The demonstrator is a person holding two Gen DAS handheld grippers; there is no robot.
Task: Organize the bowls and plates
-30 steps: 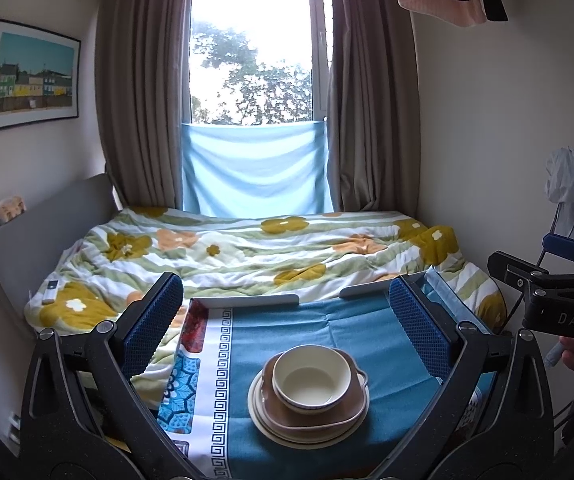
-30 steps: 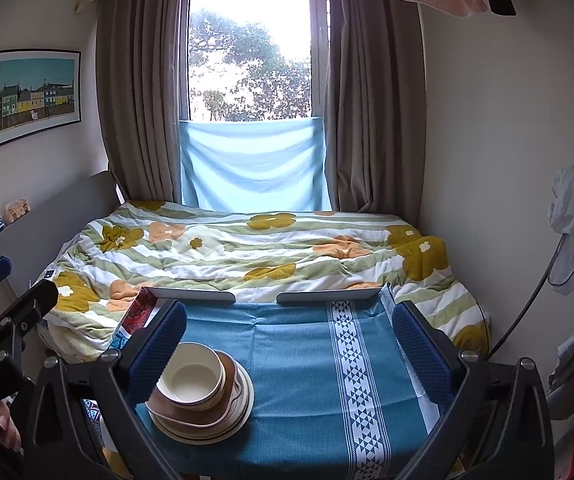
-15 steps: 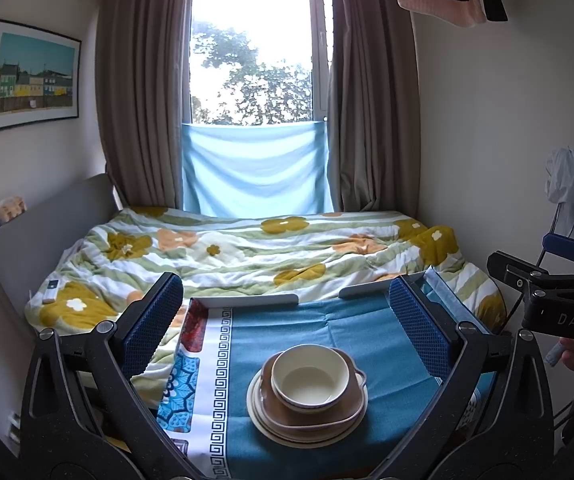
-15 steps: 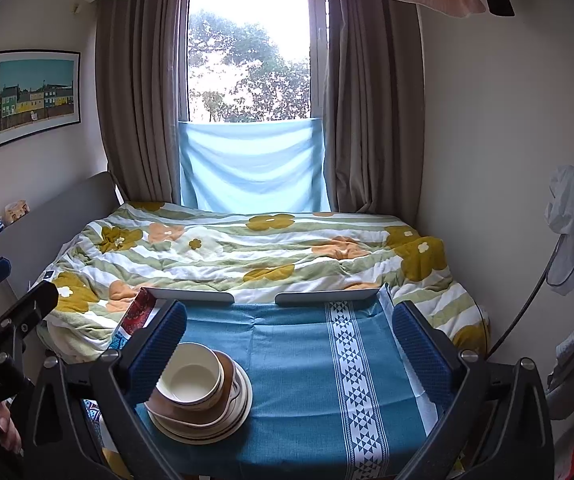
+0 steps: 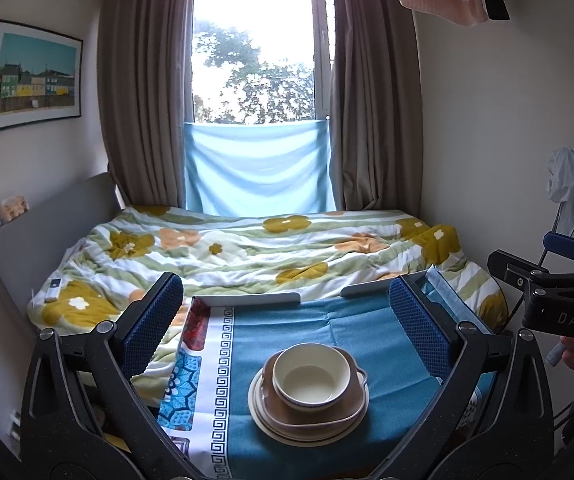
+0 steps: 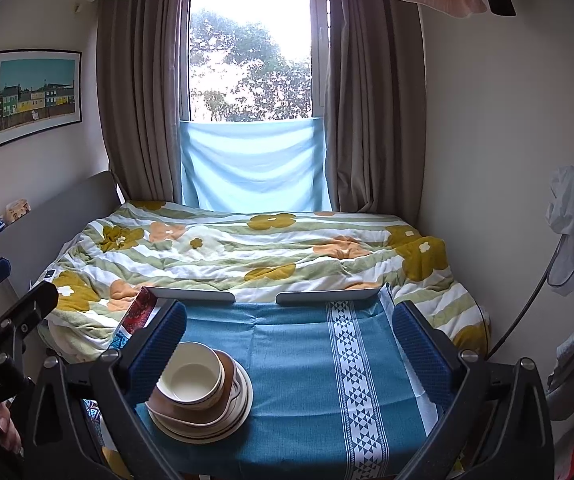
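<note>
1. A small surface covered with a teal woven cloth (image 5: 307,324) stood at the foot of a bed with a floral green, white and mustard duvet (image 5: 247,252).
2. On the cloth sat one stack of dishes: a cream round bowl (image 5: 312,374) nested in a brown squarish dish with small handles (image 5: 351,404), resting on cream round plates (image 5: 265,416) at the bottom.
3. From the left wrist view the stack lay near the front middle of the surface; from the right wrist view it lay at the front left corner area (image 6: 199,396).
4. The left gripper (image 5: 287,328) was spread wide, its blue textured pads (image 5: 153,324) well apart and clear of the stack, holding nothing.
5. The right gripper (image 6: 287,344) was likewise spread wide and empty; its left pad (image 6: 159,348) overlapped the bowl's rim in view, contact impossible to judge.
6. A person's fingers (image 6: 1,428) showed at the lower left edge on the other gripper's handle.
7. Beyond the bed, a light blue cloth (image 5: 257,172) hung across the lower window between brown curtains (image 5: 143,92).
</note>
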